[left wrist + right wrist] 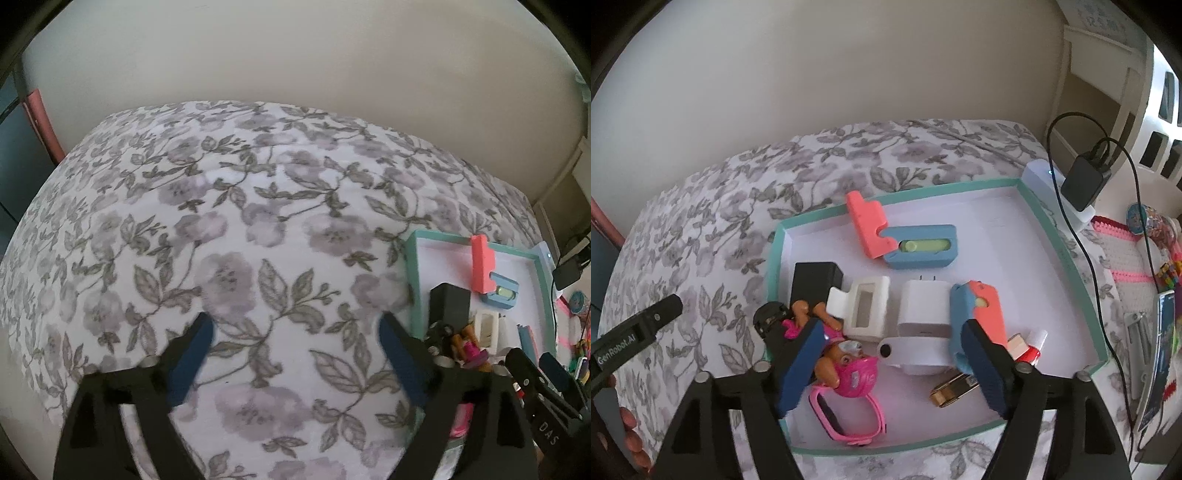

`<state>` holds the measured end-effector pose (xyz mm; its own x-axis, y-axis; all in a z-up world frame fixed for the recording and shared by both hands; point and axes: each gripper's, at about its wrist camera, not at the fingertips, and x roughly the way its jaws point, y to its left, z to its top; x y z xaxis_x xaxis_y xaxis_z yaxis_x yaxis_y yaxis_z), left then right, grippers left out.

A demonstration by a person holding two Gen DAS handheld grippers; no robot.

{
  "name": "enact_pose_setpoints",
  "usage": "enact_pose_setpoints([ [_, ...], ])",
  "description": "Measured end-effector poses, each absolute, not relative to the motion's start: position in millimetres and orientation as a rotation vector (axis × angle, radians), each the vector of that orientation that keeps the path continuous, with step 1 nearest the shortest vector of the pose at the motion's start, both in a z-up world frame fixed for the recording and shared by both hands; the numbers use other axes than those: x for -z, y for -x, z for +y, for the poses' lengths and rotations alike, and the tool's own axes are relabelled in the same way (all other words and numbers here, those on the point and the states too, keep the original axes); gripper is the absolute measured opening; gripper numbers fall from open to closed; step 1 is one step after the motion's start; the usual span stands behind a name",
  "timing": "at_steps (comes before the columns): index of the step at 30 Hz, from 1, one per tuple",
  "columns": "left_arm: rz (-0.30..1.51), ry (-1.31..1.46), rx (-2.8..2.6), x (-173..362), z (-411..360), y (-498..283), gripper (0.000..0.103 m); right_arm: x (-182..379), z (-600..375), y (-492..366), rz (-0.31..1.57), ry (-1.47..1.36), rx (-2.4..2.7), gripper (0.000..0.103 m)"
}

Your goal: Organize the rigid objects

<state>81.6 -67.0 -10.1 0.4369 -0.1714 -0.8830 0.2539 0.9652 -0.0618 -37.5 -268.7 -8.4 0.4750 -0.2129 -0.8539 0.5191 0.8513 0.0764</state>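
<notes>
A teal-rimmed white tray [1060, 240] lies on the flowered bedspread and holds several small rigid objects: a coral block [866, 225], a blue block with a green vial [919, 245], a black box [816, 280], a white frame piece [868, 308], a white charger [925, 310], a blue and coral piece [975, 306], a pink toy figure [849, 365] and a pink watch [846, 417]. My right gripper [890, 373] is open above the tray's near part. My left gripper [295, 354] is open over bare bedspread, left of the tray [415, 280].
A white power strip [1056, 192] with a black adapter [1084, 181] and cable lies right of the tray. Coloured clutter [1156, 266] sits at the far right. A wall stands behind the bed [221, 206]. The left gripper's finger shows at the right wrist view's left edge [639, 328].
</notes>
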Motion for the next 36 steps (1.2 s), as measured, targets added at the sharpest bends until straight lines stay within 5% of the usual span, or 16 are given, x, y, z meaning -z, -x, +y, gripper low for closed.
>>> enact_pose_setpoints([
  [3,1.08,-0.087,0.267,10,-62,-78,0.096,9,-263,38,0.982,-0.342,0.454,0.089],
  [5,1.081,-0.08,0.275,10,-59,-76,0.097,10,-258,38,0.982,-0.329,0.454,0.103],
  [36,1.084,-0.175,0.226,0,-23,-18,0.1,3,-214,71,0.979,-0.282,0.423,0.103],
])
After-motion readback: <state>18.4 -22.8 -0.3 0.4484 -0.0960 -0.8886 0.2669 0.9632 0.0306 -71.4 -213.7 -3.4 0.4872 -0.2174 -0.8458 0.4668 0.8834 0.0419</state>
